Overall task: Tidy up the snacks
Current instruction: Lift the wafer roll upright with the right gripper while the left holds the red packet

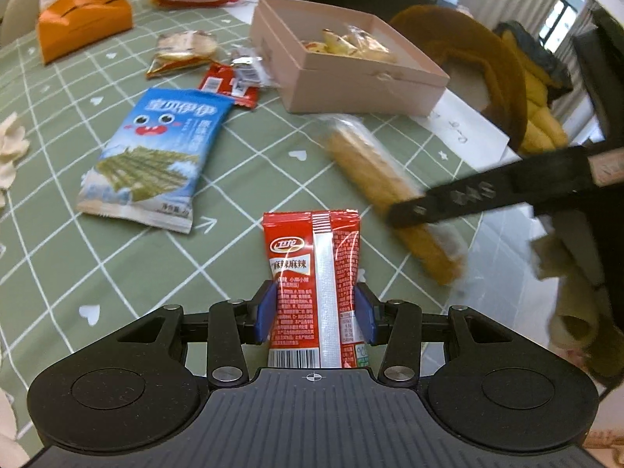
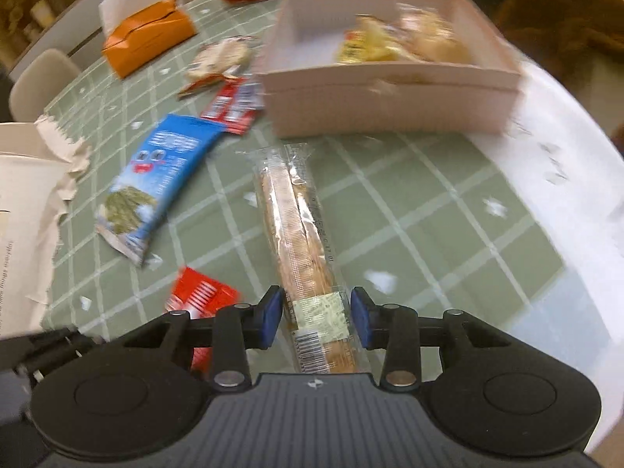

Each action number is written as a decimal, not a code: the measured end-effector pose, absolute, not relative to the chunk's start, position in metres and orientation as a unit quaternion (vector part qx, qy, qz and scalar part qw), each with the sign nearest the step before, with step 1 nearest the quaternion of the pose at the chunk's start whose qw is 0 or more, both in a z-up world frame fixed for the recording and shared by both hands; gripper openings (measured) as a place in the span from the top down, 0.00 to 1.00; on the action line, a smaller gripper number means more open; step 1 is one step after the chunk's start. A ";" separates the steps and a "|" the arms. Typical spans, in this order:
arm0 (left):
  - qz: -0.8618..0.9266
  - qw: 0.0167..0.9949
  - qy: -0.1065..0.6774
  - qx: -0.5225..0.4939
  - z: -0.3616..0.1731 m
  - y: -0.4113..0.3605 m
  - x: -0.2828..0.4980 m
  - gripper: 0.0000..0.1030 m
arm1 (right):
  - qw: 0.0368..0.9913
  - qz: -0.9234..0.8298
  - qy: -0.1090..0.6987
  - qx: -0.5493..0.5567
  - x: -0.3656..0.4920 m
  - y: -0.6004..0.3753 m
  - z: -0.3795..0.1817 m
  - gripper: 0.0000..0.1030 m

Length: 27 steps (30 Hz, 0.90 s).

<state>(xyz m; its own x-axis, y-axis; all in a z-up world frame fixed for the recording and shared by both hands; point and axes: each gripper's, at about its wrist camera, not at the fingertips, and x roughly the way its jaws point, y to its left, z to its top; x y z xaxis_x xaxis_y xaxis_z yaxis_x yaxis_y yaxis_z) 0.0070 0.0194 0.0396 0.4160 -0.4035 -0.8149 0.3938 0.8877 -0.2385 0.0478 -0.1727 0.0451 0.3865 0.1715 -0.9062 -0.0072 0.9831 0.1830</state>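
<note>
Left wrist view: the left gripper (image 1: 316, 314) grasps a red snack sachet (image 1: 314, 273), its blue pads (image 1: 263, 314) pressed to the packet's sides. Beyond lie a blue seaweed packet (image 1: 156, 156) at left, a clear-wrapped biscuit stick (image 1: 374, 171) at right, and further off a small red packet (image 1: 230, 87) and a gold-edged cracker packet (image 1: 183, 52). The pink box (image 1: 351, 82), far right on the green checked tablecloth (image 1: 249, 179), already contains a few yellow-wrapped snacks (image 1: 347, 45).

Right wrist view: the right gripper (image 2: 316, 318) straddles the near end of the biscuit stick (image 2: 300, 234); its fingers sit just beside the wrapper with slight gaps, so the stick appears not yet gripped. The pink box (image 2: 390, 105) stands just beyond the stick's far end.

Judged progress: partly done, with a few items boxed, two being collected, and at least three left on the cloth.
</note>
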 end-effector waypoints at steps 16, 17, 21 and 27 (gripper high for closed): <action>-0.254 0.838 0.482 -0.025 0.034 0.018 0.010 0.45 | 0.838 0.018 0.537 0.089 0.013 -0.207 0.043 0.52; -0.252 0.838 0.483 -0.018 0.034 0.015 0.010 0.45 | 0.839 0.018 0.537 0.088 0.013 -0.207 0.042 0.51; -0.244 0.836 0.492 0.003 0.036 0.006 0.012 0.45 | 0.841 0.021 0.533 0.092 0.016 -0.208 0.038 0.46; -0.238 0.835 0.496 0.023 0.036 0.000 0.010 0.45 | 0.847 0.029 0.526 0.077 0.023 -0.203 0.036 0.44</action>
<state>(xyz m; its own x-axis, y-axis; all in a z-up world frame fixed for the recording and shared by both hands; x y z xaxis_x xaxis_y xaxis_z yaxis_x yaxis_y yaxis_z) 0.0104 0.0003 0.0365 0.3956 -0.3736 -0.8390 0.4201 0.8860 -0.1964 0.0227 -0.2031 0.0363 0.4452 0.1301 -0.8859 0.0309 0.9866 0.1604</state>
